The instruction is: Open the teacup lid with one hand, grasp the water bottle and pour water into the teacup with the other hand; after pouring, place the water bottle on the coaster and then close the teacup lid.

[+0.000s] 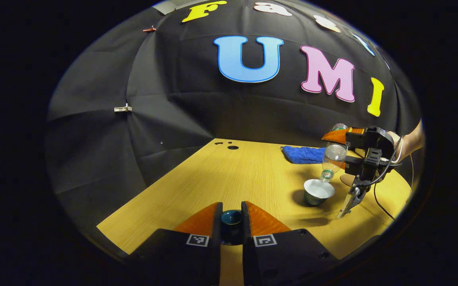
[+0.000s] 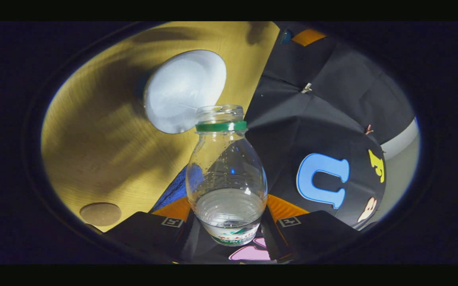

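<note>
In the left gripper view my left gripper is shut on a small dark teal teacup lid, held low over the near part of the wooden table. The lidless teacup, white inside, stands to the right. Above it my right gripper holds the clear water bottle tilted, with the mouth down at the cup's rim. The right gripper view has my right gripper shut on the bottle. The bottle's green-ringed open neck points at the teacup. Some water lies in the bottle.
A blue cloth lies behind the cup near the black wall. A round brown coaster sits on the table to the lower left in the right gripper view. Small holes mark the table's far corner. A hand holds the right gripper.
</note>
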Demonstrator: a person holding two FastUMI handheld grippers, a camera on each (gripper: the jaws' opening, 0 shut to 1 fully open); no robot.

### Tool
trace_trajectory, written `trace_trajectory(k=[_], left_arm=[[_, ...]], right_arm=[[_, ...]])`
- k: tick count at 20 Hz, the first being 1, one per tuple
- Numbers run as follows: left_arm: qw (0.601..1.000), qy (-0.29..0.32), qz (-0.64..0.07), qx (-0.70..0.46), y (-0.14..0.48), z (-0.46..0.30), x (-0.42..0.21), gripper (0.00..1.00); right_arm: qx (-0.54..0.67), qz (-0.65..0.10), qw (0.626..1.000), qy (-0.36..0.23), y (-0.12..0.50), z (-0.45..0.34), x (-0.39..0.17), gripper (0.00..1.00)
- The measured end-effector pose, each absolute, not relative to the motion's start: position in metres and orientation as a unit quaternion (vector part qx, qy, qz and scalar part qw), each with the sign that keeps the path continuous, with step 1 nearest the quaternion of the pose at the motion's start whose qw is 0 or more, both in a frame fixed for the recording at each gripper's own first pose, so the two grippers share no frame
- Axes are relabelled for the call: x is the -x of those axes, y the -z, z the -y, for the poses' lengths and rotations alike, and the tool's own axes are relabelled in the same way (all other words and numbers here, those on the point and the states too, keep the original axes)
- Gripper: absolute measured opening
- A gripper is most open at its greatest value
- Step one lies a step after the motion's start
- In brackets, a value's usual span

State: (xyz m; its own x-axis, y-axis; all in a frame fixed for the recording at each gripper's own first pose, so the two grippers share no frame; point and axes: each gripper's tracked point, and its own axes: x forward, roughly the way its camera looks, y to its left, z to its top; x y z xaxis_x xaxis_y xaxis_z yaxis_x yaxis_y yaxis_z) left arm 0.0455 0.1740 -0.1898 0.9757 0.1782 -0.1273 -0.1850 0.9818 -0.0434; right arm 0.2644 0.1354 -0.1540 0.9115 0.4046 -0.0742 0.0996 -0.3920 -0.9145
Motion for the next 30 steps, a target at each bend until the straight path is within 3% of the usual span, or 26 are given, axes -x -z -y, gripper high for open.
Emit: trace_trajectory(k=[1,2,7,10,15,17,19,24,28,30], left_arm=[[0.993,-0.093,-0.06,0.03,0.188,-0.173,-0.047,0.22],[0.993,-0.093,-0.06,0.032,0.186,-0.172,-0.046,0.26],[0.992,-0.103,-0.059,0.047,0.172,-0.162,-0.043,0.22],[0.991,-0.105,-0.062,0.049,0.162,-0.154,-0.044,0.26],[0.993,-0.099,-0.048,0.054,0.121,-0.135,-0.045,0.22],[0.994,-0.094,-0.043,0.047,0.106,-0.127,-0.049,0.27],[0.995,-0.084,-0.042,0.039,0.092,-0.117,-0.051,0.23],[0.998,-0.051,-0.021,0.005,0.059,-0.089,-0.063,0.27],[1.0,-0.017,-0.011,0.018,0.063,-0.057,-0.083,0.3],[0.999,-0.001,-0.022,0.038,0.079,-0.041,-0.098,0.26]], right_arm=[[0.814,0.148,0.544,-0.143,0.153,-0.136,-0.263,0.71],[0.804,0.136,0.561,-0.143,0.155,-0.136,-0.261,0.71],[0.71,0.063,0.688,-0.139,0.154,-0.122,-0.242,0.71],[0.647,0.024,0.75,-0.132,0.134,-0.114,-0.239,0.71],[0.48,-0.08,0.867,-0.108,0.103,-0.073,-0.232,0.71],[0.405,-0.103,0.903,-0.1,0.088,-0.058,-0.23,0.71],[0.342,-0.11,0.929,-0.093,0.073,-0.043,-0.229,0.71],[0.179,-0.107,0.973,-0.101,0.073,-0.019,-0.223,0.72],[0.096,-0.088,0.988,-0.088,0.098,-0.005,-0.237,0.72],[0.049,-0.081,0.992,-0.085,0.112,-0.004,-0.255,0.71]])
